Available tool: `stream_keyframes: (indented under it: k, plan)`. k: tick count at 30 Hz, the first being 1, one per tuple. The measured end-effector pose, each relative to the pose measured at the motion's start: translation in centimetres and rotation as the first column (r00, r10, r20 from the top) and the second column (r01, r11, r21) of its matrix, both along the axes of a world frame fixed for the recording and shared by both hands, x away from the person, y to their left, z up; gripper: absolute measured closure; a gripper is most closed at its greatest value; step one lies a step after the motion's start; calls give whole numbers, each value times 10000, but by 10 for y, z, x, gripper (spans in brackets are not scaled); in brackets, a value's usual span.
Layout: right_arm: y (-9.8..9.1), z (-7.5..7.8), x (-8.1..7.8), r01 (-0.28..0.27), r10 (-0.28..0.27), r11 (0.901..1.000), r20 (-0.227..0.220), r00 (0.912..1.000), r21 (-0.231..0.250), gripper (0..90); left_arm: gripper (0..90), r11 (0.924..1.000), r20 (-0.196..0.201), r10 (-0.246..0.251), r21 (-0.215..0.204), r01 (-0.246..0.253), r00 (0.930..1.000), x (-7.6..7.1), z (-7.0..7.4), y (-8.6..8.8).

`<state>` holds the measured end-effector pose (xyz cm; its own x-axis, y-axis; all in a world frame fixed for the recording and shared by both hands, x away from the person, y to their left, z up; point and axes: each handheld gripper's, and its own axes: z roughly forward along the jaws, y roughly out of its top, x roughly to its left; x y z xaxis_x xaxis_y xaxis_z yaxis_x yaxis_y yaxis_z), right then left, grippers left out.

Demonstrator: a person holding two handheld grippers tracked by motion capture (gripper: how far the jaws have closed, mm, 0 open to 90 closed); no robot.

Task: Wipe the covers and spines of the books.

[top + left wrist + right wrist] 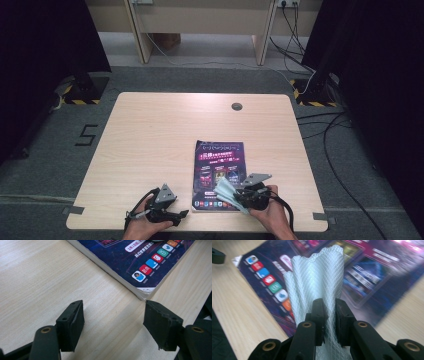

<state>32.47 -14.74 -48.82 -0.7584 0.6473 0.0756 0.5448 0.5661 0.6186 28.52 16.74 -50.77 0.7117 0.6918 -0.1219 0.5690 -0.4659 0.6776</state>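
Note:
A purple-covered book (pixel 218 171) lies flat on the light wooden table (pixel 150 135), near its front edge. My right gripper (pixel 239 196) is shut on a pale blue-white quilted cloth (pixel 317 282), which fans out from the jaws above the book's cover (pixel 367 277). The same cloth (pixel 227 192) hangs over the book's near right corner. My left gripper (pixel 113 323) rests low on the table to the left of the book, open, with bare wood between its pads. The book's near corner (pixel 145 293) lies just beyond its fingertips.
A round dark grommet (pixel 236 106) sits in the table near the far edge. Cables (pixel 300 60) run over the grey floor at the back right. A wooden desk frame (pixel 200 30) stands beyond the table.

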Motion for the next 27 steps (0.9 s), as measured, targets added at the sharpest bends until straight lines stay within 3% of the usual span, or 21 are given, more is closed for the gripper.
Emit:
stream_keyframes:
  k: [6, 7, 12, 16, 21, 27]
  plan:
    - [23, -1, 0, -495, 495, 9988, -33, 9988, 40, 796, 315, 10000, -9, 10, -21, -10, 10000, 0, 0, 0]
    - [34, -1, -1, -756, 756, 9971, -18, 9971, 51, 796, 315, 10000, -13, 15, -20, -15, 10000, 0, 0, 0]
    - [59, -2, -3, -1337, 1339, 9908, -109, 9909, 201, 795, 313, 10000, -2, 19, -6, -19, 10000, 0, 0, 0]
    - [73, -2, -5, -1563, 1569, 9873, -192, 9874, 292, 795, 306, 10000, 6, 56, 38, -56, 10000, 1, 0, 1]
    - [79, -3, -6, -1725, 1739, 9838, -265, 9844, 483, 793, 302, 9999, 36, 33, 138, -33, 10000, 0, 0, 1]
    - [70, -4, -4, -1672, 1700, 9837, -405, 9846, 660, 792, 302, 9999, 16, 76, 129, -76, 10000, 0, 0, 1]
